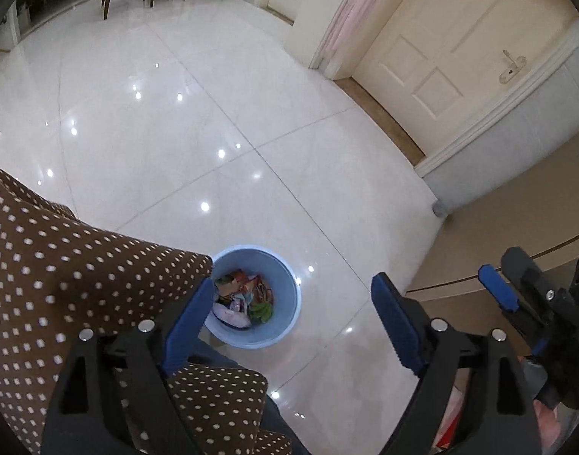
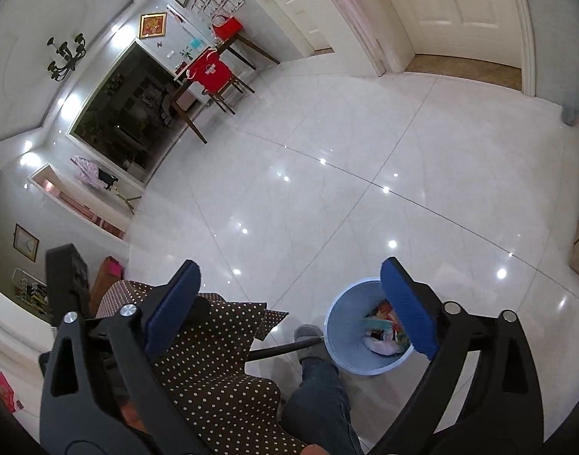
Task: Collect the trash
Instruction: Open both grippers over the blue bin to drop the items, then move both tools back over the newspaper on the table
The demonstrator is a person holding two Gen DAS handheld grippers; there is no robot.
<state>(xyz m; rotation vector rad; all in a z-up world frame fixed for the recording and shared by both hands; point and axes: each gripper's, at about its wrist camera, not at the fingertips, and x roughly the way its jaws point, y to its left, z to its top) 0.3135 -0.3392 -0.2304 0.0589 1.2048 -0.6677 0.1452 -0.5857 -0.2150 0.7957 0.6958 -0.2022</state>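
Note:
A light blue trash bin [image 1: 285, 284] stands on the white tiled floor and holds colourful wrappers and crumpled trash [image 1: 244, 297]. My left gripper [image 1: 293, 326] is open and empty, held high above the bin. My right gripper [image 2: 289, 311] is open and empty too, with its right finger over the bin [image 2: 339, 326] in its view. The trash [image 2: 384, 335] shows inside the bin there. The right gripper's fingers [image 1: 496, 290] also appear at the right edge of the left wrist view.
A brown polka-dot cloth [image 1: 62, 273] covers furniture at the left and also shows in the right wrist view [image 2: 213, 349]. The person's jeans leg and slipper [image 2: 308, 335] stand beside the bin. A beige tabletop [image 1: 517, 227] is at right. A wooden table with a red-draped chair [image 2: 211, 72] stands far off, and a cream door [image 1: 441, 60] is beyond.

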